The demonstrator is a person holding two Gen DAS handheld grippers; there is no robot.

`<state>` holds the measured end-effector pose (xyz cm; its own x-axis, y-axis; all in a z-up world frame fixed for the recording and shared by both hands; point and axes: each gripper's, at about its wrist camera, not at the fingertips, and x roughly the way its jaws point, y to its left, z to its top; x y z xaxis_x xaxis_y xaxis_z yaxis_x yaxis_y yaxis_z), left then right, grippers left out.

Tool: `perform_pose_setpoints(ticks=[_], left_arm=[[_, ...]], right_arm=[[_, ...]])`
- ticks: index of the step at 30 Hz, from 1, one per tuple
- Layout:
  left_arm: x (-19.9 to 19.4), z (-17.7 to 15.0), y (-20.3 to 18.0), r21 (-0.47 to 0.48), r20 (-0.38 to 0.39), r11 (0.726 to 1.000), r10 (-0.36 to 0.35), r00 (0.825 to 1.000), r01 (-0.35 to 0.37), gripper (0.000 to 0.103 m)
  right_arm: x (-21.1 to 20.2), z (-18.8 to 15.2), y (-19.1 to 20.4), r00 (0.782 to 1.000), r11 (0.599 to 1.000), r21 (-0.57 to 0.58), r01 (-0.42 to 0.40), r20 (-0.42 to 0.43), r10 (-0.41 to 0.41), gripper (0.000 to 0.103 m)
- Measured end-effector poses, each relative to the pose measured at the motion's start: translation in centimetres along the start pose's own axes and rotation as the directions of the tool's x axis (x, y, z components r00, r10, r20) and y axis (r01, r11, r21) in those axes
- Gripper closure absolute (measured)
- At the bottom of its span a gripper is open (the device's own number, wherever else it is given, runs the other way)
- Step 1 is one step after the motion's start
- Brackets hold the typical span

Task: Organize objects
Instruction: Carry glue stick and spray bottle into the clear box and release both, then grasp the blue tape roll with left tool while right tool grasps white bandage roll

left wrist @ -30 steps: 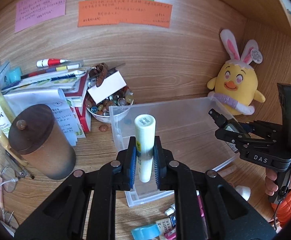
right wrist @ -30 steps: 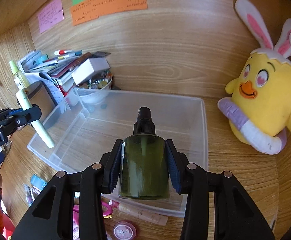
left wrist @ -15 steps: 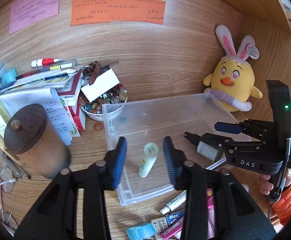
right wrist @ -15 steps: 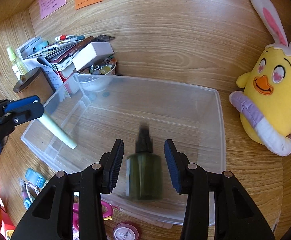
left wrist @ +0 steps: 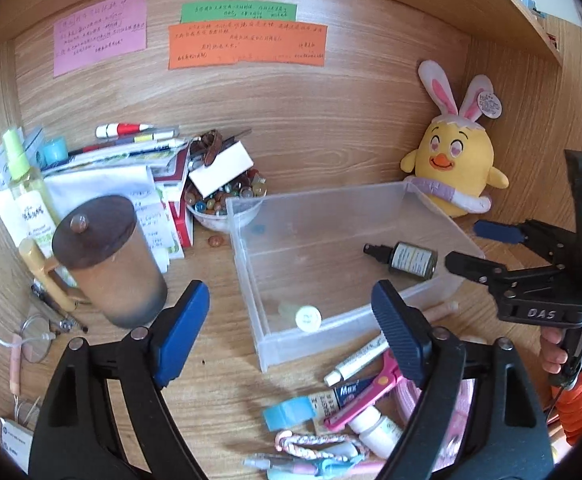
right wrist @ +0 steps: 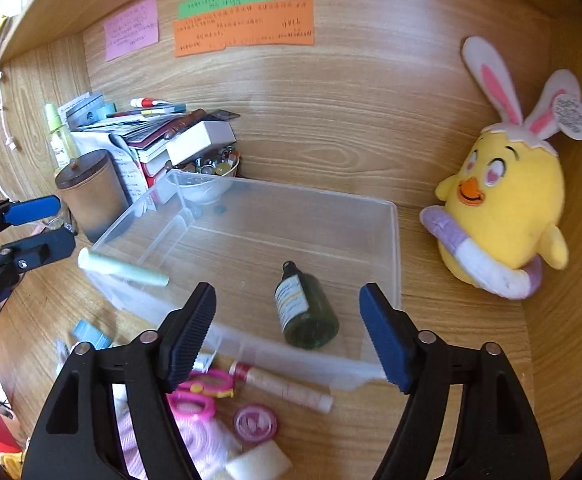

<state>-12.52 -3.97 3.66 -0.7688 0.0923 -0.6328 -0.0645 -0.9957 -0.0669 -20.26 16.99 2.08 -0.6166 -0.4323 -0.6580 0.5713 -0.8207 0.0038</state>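
Note:
A clear plastic bin (left wrist: pixel 247 264) (right wrist: pixel 395 240) stands on the wooden desk. A dark green spray bottle (left wrist: pixel 405 258) (right wrist: pixel 305 312) lies on its side inside it, toward the right. A pale yellow-green tube (left wrist: pixel 305 316) (right wrist: pixel 125 270) lies inside at the near left. My left gripper (left wrist: pixel 291 320) is open and empty, above the bin's near left corner; it also shows in the right wrist view (right wrist: pixel 43 224). My right gripper (right wrist: pixel 287 328) is open and empty above the bottle; it also shows in the left wrist view (left wrist: pixel 487 246).
A brown lidded mug (left wrist: pixel 107 256), a bowl of beads (left wrist: pixel 227 200) and stacked books and papers (left wrist: pixel 123 168) stand left of the bin. A yellow plush chick (right wrist: pixel 507 204) sits at the right. Pink scissors (left wrist: pixel 367 392), tape (left wrist: pixel 289 412), tubes and a small jar (right wrist: pixel 255 422) lie in front.
Both grippers opened and let go: the tube and the spray bottle dropped into the bin and now lie on its floor. Both grippers pulled back and up.

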Motion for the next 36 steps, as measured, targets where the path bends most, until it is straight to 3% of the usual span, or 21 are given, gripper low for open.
perform_pose_setpoints(ticks=[5,10,22,26,36], left_arm=[[0.2,-2.3,0.0,0.0,-0.06,1.0,-0.024,0.998,0.024,0.019],[0.4,-4.6,-0.8,0.038,-0.095,0.999,0.0,0.996,0.004,0.019],[2.3,-8.0,0.4,-0.071,-0.178,0.997,-0.038,0.983,0.026,0.02],[3.2,-8.5,0.8,-0.107,-0.203,0.994,-0.054,0.978,0.032,0.034],[3.8,-8.7,1.3,-0.146,-0.204,0.988,-0.077,0.976,0.047,0.05]], right_arm=[[-1.6,-2.0,-0.2,1.0,1.0,0.013,0.005,0.0,-0.005,0.029],[-2.0,-4.3,-0.8,0.999,0.998,0.067,-0.015,-0.039,0.018,0.029],[-1.9,-9.3,-1.9,0.992,0.986,0.162,-0.049,-0.11,0.067,0.029],[-1.5,-10.1,-1.8,0.987,0.984,0.166,-0.066,-0.134,0.089,0.037],[-0.7,-9.8,-0.7,0.979,0.984,0.124,-0.124,-0.144,0.142,0.055]])
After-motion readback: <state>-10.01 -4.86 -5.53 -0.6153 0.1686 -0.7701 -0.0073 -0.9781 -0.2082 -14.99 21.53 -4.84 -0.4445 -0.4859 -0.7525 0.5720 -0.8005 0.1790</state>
